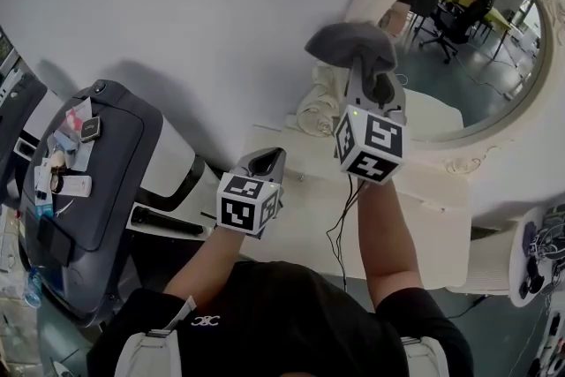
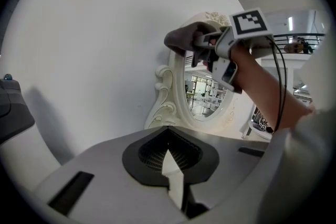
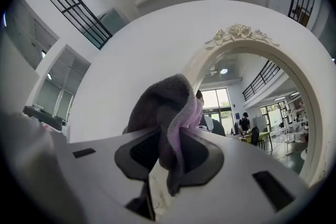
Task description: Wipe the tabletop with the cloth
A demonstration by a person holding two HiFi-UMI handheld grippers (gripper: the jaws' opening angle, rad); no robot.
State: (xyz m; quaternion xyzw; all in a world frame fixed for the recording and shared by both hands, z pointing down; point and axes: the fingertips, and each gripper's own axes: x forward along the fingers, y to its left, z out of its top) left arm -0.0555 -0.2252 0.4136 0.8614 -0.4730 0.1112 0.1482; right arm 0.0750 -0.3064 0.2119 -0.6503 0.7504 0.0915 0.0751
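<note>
- The right gripper (image 1: 372, 82) is raised at 1 o'clock in the head view. Its jaws are clamped on the one grey cloth (image 1: 350, 43), and a pink-edged fold hangs down between them in the right gripper view (image 3: 167, 113).
- The cloth is in the air, clear of the tabletop (image 1: 305, 223), in front of the left rim of the oval mirror (image 1: 463, 71).
- The left gripper (image 1: 266, 160) sits lower, near 6 o'clock from the cloth. Its jaws are closed together with nothing between them (image 2: 169, 140).
- The tabletop's back edge meets the carved white frame at 2 o'clock. Its left edge lies just beside the left gripper, and its near edge passes under the person's forearms.
- Bare white wall fills 10 to 12 o'clock.
- A grey padded machine (image 1: 106, 190) crowds 8 to 9 o'clock, well apart from the cloth.
- A thin black cable (image 1: 339, 229) hangs from the right gripper across the tabletop.
- Count: two grippers, one cloth, one mirror, one tabletop, one cable.
</note>
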